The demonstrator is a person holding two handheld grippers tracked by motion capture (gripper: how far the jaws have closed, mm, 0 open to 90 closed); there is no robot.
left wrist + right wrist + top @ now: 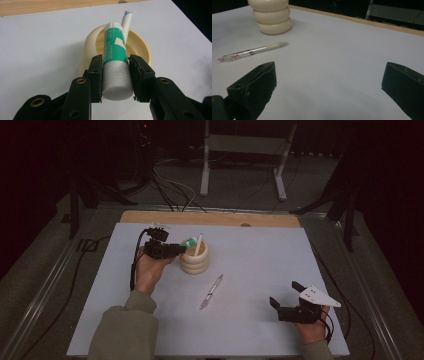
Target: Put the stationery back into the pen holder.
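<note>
Green-and-white tube (115,60): clamped between the two black jaws of the left gripper (176,251), which press on its white lower end from either side; its far end reaches over the mouth of the cream ribbed holder (194,261). From above, the tube shows as a small green patch just left of the holder's rim, left of the table's middle. The left gripper view gives the detail: the label, the round near end of the tube, and a white marker (127,22) leaning inside the holder beyond it, touching the tube's far end. The holder's three stacked rings are clearest in the right gripper view, standing on the pale sheet (260,270).

To the right and nearer lies a clear pen (211,291), flat on the sheet and well apart from the holder; the right gripper view shows its pale grip and pinkish end.

Right gripper (285,296): near right corner, held in the hand, jaws spread wide with nothing between them.
</note>
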